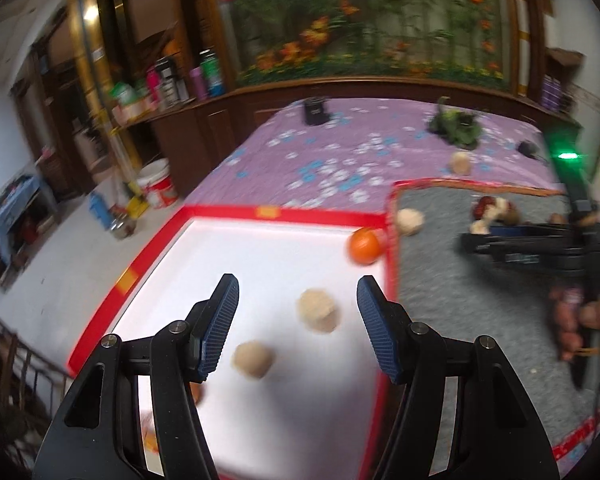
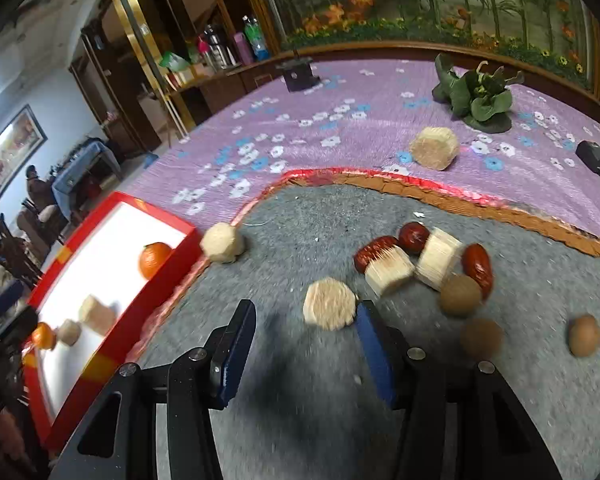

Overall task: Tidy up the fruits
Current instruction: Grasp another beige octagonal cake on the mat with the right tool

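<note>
Fruit split over 2 spots. White tray w/ red rim [image 1: 236, 211]: orange [image 1: 363, 246] in far corner, 2 pale cut chunks [image 1: 318, 310] mid-tray. Grey mat [image 2: 300, 220] beside tray: pale chunks, 3 red dates [image 2: 414, 237], 3 brown round fruits [image 2: 460, 295]; 1 chunk [image 2: 222, 242] at mat edge near tray, another [image 2: 434, 148] off mat on purple floral cloth [image 2: 300, 120]. Left gripper [image 1: 298, 328] over tray, jaws apart, nothing pinched. Right gripper [image 2: 306, 354] over mat, jaws apart, empty; hexagonal chunk [image 2: 329, 303] just beyond its tips.
</note>
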Tool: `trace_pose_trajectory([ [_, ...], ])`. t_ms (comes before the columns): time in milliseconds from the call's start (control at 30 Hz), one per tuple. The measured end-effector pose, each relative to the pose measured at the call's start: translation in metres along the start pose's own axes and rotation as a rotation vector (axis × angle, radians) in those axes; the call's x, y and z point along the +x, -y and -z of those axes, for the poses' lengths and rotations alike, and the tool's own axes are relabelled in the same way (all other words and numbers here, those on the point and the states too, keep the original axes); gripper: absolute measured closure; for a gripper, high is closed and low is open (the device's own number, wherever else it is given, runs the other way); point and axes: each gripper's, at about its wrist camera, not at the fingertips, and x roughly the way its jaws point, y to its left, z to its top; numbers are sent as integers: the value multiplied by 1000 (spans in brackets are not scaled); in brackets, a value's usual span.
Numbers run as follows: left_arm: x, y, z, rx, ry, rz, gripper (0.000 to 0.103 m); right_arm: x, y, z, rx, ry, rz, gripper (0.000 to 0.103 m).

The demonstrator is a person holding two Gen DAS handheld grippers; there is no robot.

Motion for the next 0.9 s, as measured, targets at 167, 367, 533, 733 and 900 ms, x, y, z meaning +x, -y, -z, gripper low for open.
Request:
trace_pose_trajectory([
  [167, 8, 19, -30, 54, 4, 105, 41, 3, 6, -3, 9, 22, 35, 77],
  [367, 46, 59, -58, 120, -74, 194, 41, -3, 33, -3, 119, -5, -103, 77],
  [533, 90, 102, -68, 250, -168, 216, 41, -2, 50, -5, 205, -50, -201, 77],
  [733, 134, 102, -87, 356, -277, 263, 41, -2, 59, -5, 286, -83, -262, 77],
  [900, 151, 103, -79, 421, -346, 288, 46, -2, 65, -6, 339, -99, -292, 77],
])
